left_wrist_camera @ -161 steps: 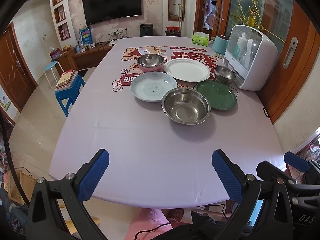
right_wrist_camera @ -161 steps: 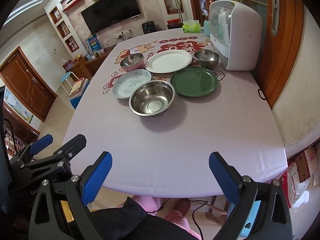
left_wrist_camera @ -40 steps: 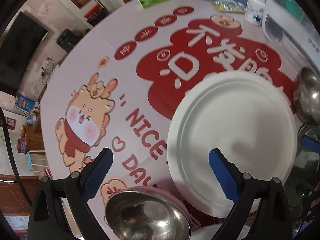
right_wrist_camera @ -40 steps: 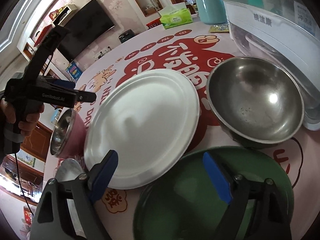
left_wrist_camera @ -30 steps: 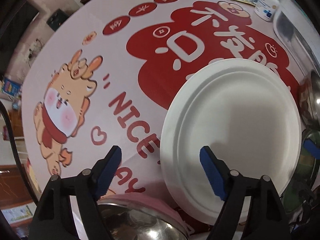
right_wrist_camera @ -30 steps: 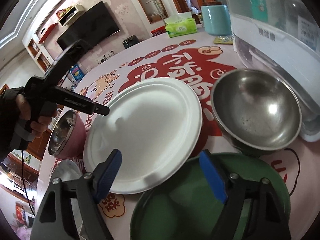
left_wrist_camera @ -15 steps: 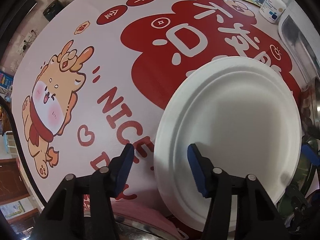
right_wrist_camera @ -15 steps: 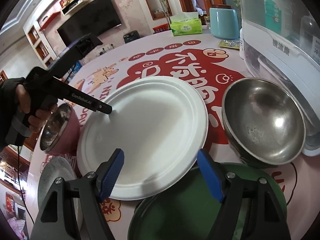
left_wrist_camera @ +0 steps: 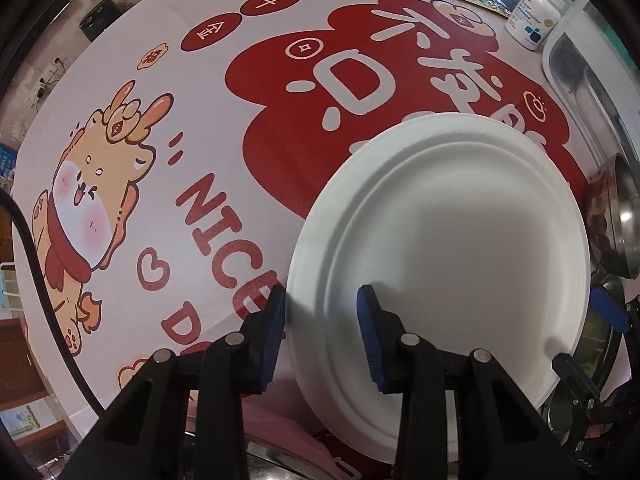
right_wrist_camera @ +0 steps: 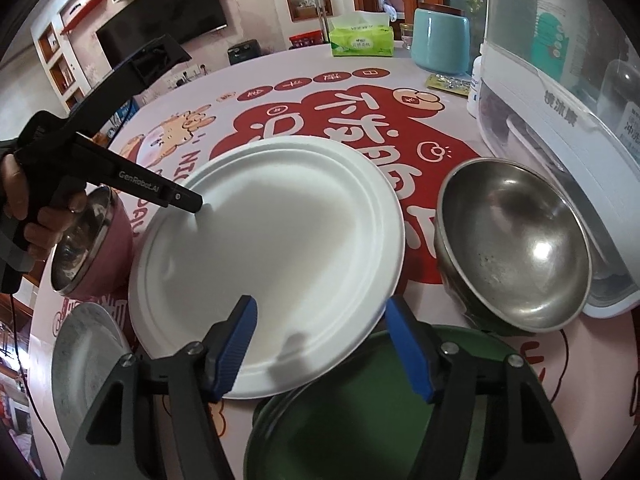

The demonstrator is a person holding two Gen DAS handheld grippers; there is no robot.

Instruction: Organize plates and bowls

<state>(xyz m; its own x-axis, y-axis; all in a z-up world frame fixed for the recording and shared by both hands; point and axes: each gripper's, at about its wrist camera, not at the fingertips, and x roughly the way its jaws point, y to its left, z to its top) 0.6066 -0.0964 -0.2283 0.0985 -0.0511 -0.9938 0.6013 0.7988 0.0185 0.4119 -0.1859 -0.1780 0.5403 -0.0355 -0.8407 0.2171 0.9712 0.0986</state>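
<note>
The left gripper [left_wrist_camera: 321, 330] pointed down at the left edge of the white plate [left_wrist_camera: 452, 248], in the lower middle of the left view. Its blue pads [left_wrist_camera: 369, 334] stood on both sides of the rim and had just been closing, but a gap showed, so they did not squeeze it yet. In the right view that gripper reached in from the left, held by a hand [right_wrist_camera: 24, 208], with its tip at the plate's left rim. The right gripper [right_wrist_camera: 320, 350] hung low in its view, jaws apart and closing a little, over the spot where the white plate's near edge met the green plate [right_wrist_camera: 352, 412]; it held nothing. The white plate was round, flat and dull, with ridges near the rim. The steel bowl [right_wrist_camera: 516, 240] on the right was shiny and deep. The pink bowl [right_wrist_camera: 90, 248] on the left was shiny inside and partly hidden by the hand. The pale plate [right_wrist_camera: 86, 364] at the lower left was cut off by the gripper. The tablecloth [left_wrist_camera: 240, 128] was smooth, with red shapes and a cartoon animal.
</note>
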